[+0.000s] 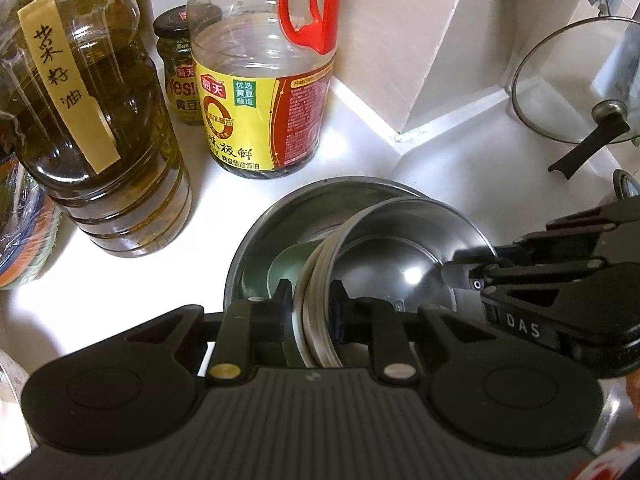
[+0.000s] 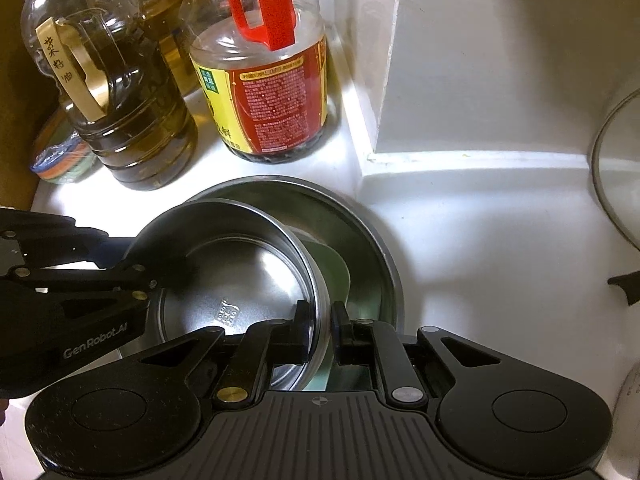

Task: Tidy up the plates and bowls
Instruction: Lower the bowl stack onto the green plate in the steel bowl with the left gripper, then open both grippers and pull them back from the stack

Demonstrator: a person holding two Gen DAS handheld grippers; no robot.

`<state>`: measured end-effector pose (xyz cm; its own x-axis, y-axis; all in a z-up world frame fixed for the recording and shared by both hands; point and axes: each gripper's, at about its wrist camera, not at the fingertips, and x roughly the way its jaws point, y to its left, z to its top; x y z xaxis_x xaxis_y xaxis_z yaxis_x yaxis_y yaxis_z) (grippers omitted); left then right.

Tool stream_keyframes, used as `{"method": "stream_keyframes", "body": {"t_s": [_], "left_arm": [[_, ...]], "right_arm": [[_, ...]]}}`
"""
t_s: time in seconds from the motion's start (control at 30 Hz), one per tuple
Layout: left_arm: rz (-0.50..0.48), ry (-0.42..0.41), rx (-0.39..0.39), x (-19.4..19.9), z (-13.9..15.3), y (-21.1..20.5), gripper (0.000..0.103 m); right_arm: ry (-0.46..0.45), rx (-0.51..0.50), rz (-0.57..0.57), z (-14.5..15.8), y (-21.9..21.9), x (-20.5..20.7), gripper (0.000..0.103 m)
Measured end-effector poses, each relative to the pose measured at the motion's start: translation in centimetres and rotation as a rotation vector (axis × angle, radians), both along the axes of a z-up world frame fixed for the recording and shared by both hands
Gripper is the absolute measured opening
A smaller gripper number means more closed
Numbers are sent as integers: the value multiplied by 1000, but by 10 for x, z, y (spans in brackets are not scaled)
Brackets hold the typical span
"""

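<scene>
The small steel bowl (image 1: 394, 264) sits tilted inside a larger steel basin (image 2: 360, 224) on the white worktop (image 1: 120, 280), with a pale green plate (image 1: 288, 268) lying in the basin beneath it. Both grippers hold this bowl by its rim on opposite sides. The left gripper (image 1: 310, 304) has its jaws closed on the rim, one pad inside the wall and one outside. The right gripper (image 2: 320, 320) pinches the far side of the rim in the same way.

I judge the bowl to be light, rigid and smooth; thin polished steel is likely to slip or swivel in a one-sided pinch, so a hold on two opposite points of the rolled lip looks sound. It will not break, but it may clang and slide against the basin. The green plate could be ceramic or plastic, I cannot tell which, and may be more fragile.

The bowl is empty, its shiny floor bare but for a stamped mark. The basin holds only the plate and the bowl. Behind stand an oil bottle (image 1: 100, 120), roughly two-thirds full, a nearly empty soy sauce bottle (image 1: 264, 92) with a red handle, and a small jar (image 1: 182, 64). A glass lid (image 1: 576, 80) leans at the right.
</scene>
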<state>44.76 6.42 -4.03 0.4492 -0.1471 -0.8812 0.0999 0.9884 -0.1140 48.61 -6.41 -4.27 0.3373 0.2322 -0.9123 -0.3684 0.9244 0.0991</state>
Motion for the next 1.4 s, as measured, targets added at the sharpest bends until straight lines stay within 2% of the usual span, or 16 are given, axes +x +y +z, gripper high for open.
{"method": "stream_keyframes", "body": {"t_s": [0.33,0.43,0.47,0.53,0.57,0.6,0.8,0.93,1.03,1.13,1.27,1.4], "left_arm": [[10,0,-15,-2,0,1,18],[10,-9,-20,-5,4,1,24],[10,-14,-22,-6,6,1,27],[9,-33,-25,-10,12,1,31],[13,-46,-21,-12,16,1,33],[13,-66,-13,-15,20,1,33],[10,-205,29,-48,50,-2,45],[14,-284,66,-79,61,-8,64],[24,-310,83,-105,63,-15,66],[38,-315,107,-129,60,-22,80],[55,-324,134,-158,54,-30,91],[66,-299,172,-183,44,-36,94]], "right_arm": [[-1,31,-50,0,-4,0,11],[-23,44,-56,4,-6,-3,12],[-32,50,-53,6,-6,-4,15],[-57,73,-62,13,-11,-9,34],[-78,91,-68,17,-14,-12,54],[-111,112,-74,23,-18,-17,62],[-258,229,-121,46,-48,-60,70],[-302,263,-174,48,-66,-96,71],[-301,266,-198,45,-74,-119,72],[-294,311,-216,38,-87,-143,72],[-277,347,-247,23,-98,-169,72],[-235,335,-285,11,-101,-189,72]]}}
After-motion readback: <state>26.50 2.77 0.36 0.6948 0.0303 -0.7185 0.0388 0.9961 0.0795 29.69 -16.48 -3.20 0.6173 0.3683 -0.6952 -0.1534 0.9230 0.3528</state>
